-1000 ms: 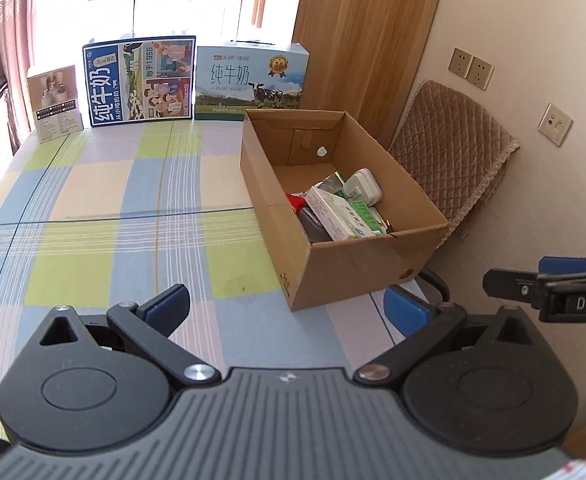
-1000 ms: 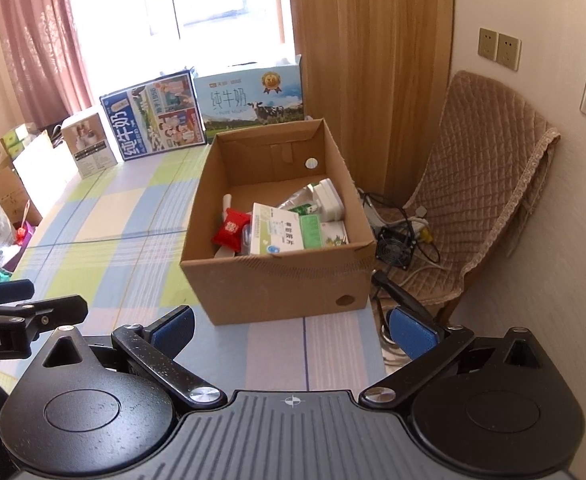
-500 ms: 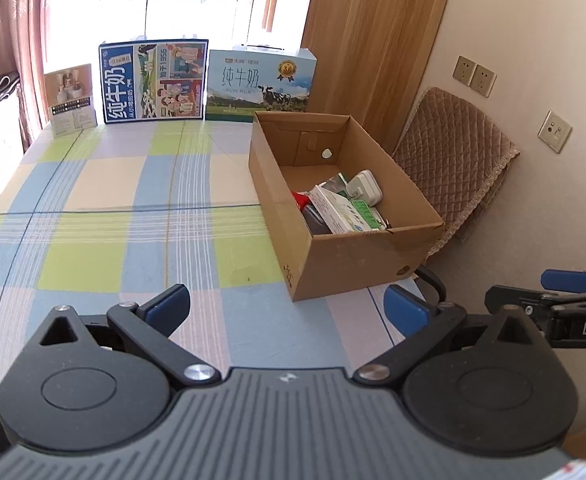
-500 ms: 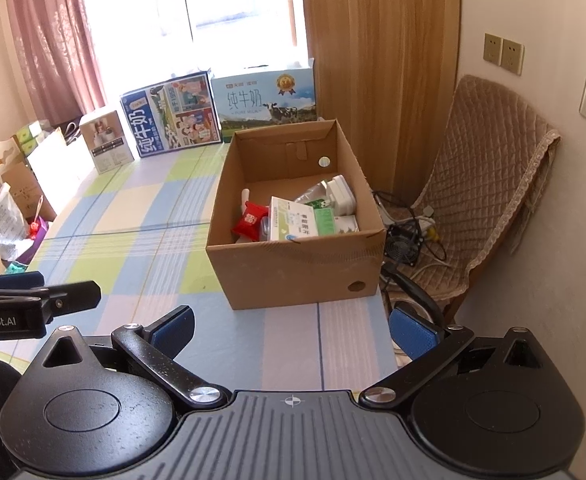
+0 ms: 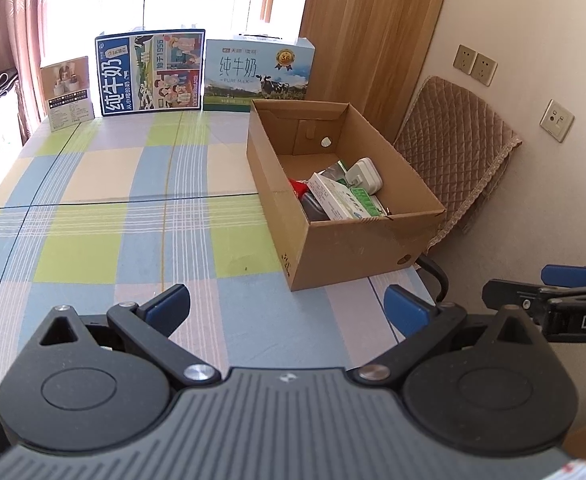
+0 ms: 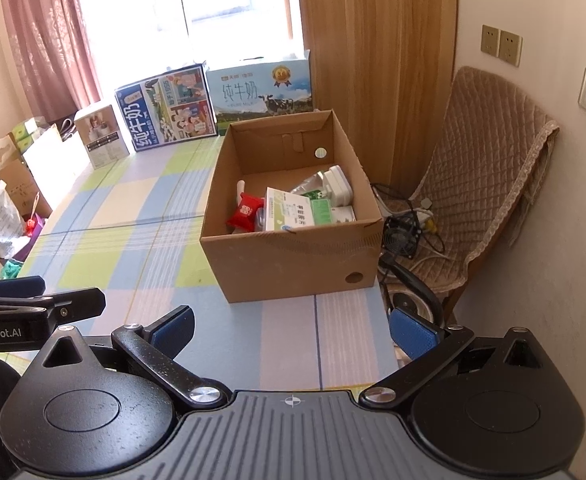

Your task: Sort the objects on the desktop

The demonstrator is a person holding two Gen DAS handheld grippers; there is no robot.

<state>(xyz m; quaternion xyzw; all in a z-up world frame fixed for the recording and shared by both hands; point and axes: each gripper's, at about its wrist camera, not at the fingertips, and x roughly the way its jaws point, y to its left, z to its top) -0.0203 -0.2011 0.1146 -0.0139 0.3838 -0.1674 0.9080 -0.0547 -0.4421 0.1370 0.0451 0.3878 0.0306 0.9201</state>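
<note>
Checked tablecloth (image 5: pixel 93 216) bears filled cardboard box (image 6: pixel 293 264) — both grippers (image 5: pixel 287 304) (image 6: pixel 291 330) spread, empty.

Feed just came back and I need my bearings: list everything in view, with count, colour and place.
cardboard box: 1, brown, right side of table, open.
red packet: 1, inside box, left.
green-white carton: 1, inside box, centre.
white charger: 1, inside box, far right.
milk cartons: 2, blue, table's far edge.
small box: 1, beige, far left.
tablecloth: 1, blue-green-cream check.
chair: 1, tan quilted cover, right of table.
left tongs: black, blue pads, open, empty.
right tongs: same, open, empty.
</note>
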